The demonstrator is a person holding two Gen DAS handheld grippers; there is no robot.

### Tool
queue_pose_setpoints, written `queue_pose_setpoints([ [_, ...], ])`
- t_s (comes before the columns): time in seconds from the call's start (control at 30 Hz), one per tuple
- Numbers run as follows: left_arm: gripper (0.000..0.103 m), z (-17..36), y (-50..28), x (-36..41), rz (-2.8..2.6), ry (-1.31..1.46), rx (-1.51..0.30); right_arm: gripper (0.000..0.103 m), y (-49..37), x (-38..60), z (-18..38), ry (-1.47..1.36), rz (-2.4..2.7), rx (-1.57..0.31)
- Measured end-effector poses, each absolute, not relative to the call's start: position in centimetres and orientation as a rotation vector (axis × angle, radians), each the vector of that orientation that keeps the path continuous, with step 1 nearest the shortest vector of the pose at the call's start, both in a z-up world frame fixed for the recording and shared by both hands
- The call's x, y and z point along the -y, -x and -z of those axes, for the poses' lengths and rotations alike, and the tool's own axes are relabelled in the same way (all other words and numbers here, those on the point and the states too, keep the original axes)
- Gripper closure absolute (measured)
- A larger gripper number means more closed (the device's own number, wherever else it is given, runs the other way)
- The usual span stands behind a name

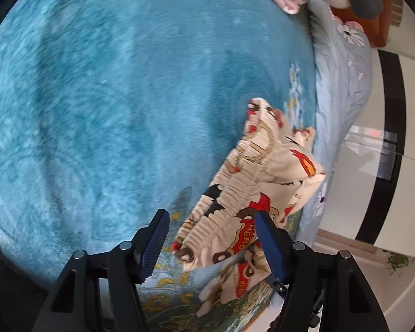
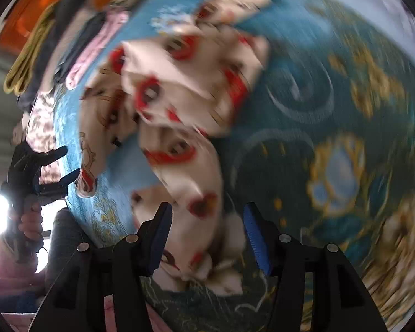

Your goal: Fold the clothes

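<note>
Printed garment on teal blanket

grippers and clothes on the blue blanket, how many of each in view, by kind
Printed cream garment: 1
Grippers: 2, left gripper and right gripper, both open
Blue blanket: 1
Total: 4

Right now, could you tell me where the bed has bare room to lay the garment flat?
The teal blanket lies bare left of the printed shorts. It is crowded along the bed's edge, where the shorts bunch, and by the headboard, where folded clothes are piled.
</note>
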State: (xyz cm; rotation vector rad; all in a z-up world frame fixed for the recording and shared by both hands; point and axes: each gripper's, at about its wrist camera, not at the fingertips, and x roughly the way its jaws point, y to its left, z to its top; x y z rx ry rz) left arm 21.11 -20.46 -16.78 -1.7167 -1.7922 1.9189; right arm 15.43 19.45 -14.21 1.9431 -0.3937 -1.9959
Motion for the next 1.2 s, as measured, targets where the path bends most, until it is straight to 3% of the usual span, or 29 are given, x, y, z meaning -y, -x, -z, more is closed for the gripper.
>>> queue_pose_setpoints([
  [0.07, 0.035, 17.2, -21.6, 20.6, -1.901, 1.736, 1.816, 0.047, -15.9, -20.3, 15.7, -1.939, 1.959, 0.603],
  [0.2, 0.035, 17.5, -22.2, 20.1, -1.848, 1.738, 1.854, 0.047, -15.4, -18.7, 16.7, -1.897, 1.900, 0.734],
  [0.3, 0.035, 17.4, -21.7, 18.7, -1.850, 1.775, 1.781, 0.048, -14.8, -16.9, 16.8, -1.927, 1.900, 0.652],
  [0.33, 0.035, 17.4, -21.5, 18.1, -1.847, 1.786, 1.751, 0.050, -14.6, -16.5, 16.7, -1.933, 1.907, 0.635],
  [0.4, 0.035, 17.2, -21.1, 17.0, -1.853, 1.825, 1.677, 0.089, -14.3, -16.3, 16.4, -1.944, 1.936, 0.598],
  [0.73, 0.037, 17.7, -20.4, 14.5, -1.912, 1.913, 1.546, 0.095, -10.6, -26.0, 6.8, -1.746, 2.412, 0.545],
  [0.77, 0.041, 17.5, -20.2, 14.3, -1.928, 1.917, 1.525, 0.095, -10.2, -27.2, 5.8, -1.726, 2.446, 0.554],
  [0.87, 0.088, 17.0, -20.0, 14.0, -1.978, 1.915, 1.467, 0.095, -9.4, -28.7, 3.7, -1.671, 2.533, 0.547],
  [0.97, 0.093, 16.2, -20.0, 14.1, -2.019, 1.889, 1.437, 0.095, -8.7, -29.9, 2.3, -1.633, 2.594, 0.546],
  [1.1, 0.094, 11.9, -20.5, 18.1, -2.199, 1.643, 1.499, 0.095, -8.7, -30.9, 0.6, -1.580, 2.697, 0.505],
  [1.2, 0.094, 9.0, -21.0, 22.6, -2.297, 1.427, 1.670, 0.095, -9.4, -32.5, -1.8, -1.498, 2.796, 0.505],
])
